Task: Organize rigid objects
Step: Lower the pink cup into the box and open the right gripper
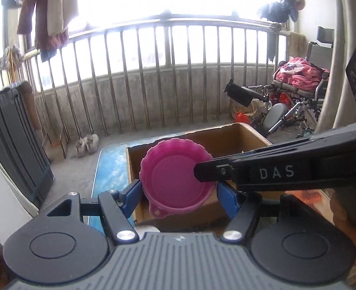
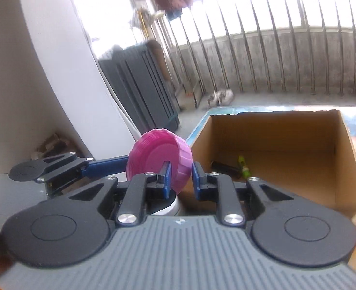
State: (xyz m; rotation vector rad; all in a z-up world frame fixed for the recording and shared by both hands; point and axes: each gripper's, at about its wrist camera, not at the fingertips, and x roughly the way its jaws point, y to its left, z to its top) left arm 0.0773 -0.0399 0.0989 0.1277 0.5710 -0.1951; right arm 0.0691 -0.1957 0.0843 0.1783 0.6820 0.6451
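Tongs gripping magenta lid (image 1: 175, 181): left tongs (image 1: 178, 193) clamping its sides, right tongs (image 2: 180, 181) pinching rim, above cardboard box (image 2: 274, 130).

Between the blue fingers (image 1: 132, 199) of the left gripper (image 1: 180, 193) sits a magenta-pink lid (image 1: 175, 178), plain in its flat centre and ribbed round its edge. The right gripper (image 2: 180, 176) has the same blue fingers (image 2: 166, 178) on black links, over a grey grooved body. Beyond the jaws stands a brown cardboard box (image 2: 347, 159); inside it, past the right jaws, lie a dark brown tube (image 2: 226, 169) and a bright green piece (image 2: 242, 166). The table (image 1: 110, 166) under the box is blue with white cloud-like streaks. Far beyond the left jaws, a pink blanket (image 1: 299, 75) with white patches lies on a wheelchair (image 1: 294, 111), behind grey metal railings (image 1: 153, 72).
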